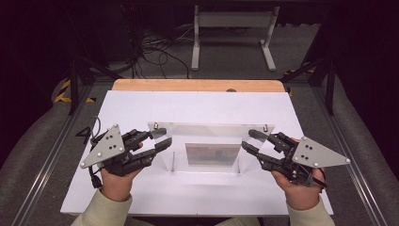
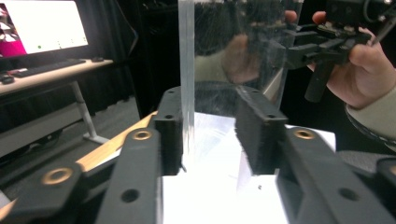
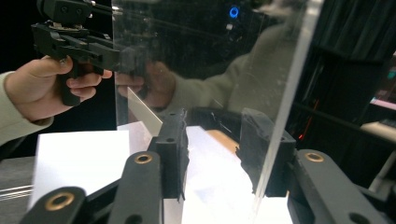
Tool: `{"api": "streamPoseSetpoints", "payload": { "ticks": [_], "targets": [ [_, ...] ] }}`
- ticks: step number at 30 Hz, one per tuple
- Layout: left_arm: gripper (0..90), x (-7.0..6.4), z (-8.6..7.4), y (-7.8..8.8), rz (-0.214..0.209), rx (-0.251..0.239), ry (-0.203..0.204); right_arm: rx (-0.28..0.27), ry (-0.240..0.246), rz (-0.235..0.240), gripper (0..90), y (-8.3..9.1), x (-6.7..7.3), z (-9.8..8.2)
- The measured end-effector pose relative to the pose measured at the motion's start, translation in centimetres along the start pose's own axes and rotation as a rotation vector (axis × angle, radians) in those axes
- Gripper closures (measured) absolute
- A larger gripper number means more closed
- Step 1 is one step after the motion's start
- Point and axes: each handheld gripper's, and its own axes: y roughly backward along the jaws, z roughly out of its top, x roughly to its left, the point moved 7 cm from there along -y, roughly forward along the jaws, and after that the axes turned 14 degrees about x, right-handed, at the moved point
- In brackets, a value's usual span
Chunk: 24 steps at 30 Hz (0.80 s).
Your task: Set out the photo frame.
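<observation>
On white tabletop (image 1: 197, 106), clear glossy acrylic panel (image 1: 207, 134), black ribbed grippers.

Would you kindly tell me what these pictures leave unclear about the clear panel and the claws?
- Left claw, left gripper view: glare hides whether its pads press the panel.
- Right claw, right gripper view: reflections hide contact.
- High view: the panel's lower edge is lost in glare on the white board.
</observation>
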Motion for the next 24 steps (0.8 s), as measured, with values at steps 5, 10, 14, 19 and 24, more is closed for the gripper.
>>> {"api": "streamPoseSetpoints", "payload": {
  "ticks": [5, 10, 14, 19, 24],
  "targets": [
    [54.7, 0.7, -0.6, -0.4, -0.01, 0.006, 0.023, -0.01, -0.003, -0.04, 50.1, -0.8, -1.0, -0.6],
    [51.1, 0.9, -1.3, -1.5, -0.037, 0.025, 0.042, 0.002, -0.04, -0.027, 45.2, -1.6, -1.7, -1.5],
    [47.4, 1.4, -2.0, -2.1, -0.029, 0.046, 0.052, 0.018, -0.057, -0.023, 44.0, -2.4, -2.2, -2.2],
    [40.2, 2.0, -2.8, -3.0, -0.017, 0.058, 0.055, 0.032, -0.092, -0.015, 39.7, -3.2, -2.7, -2.8],
    [34.0, 2.6, -3.3, -3.4, -0.007, 0.063, 0.07, 0.032, -0.109, -0.007, 37.0, -3.6, -3.0, -3.0]
  ]
}}
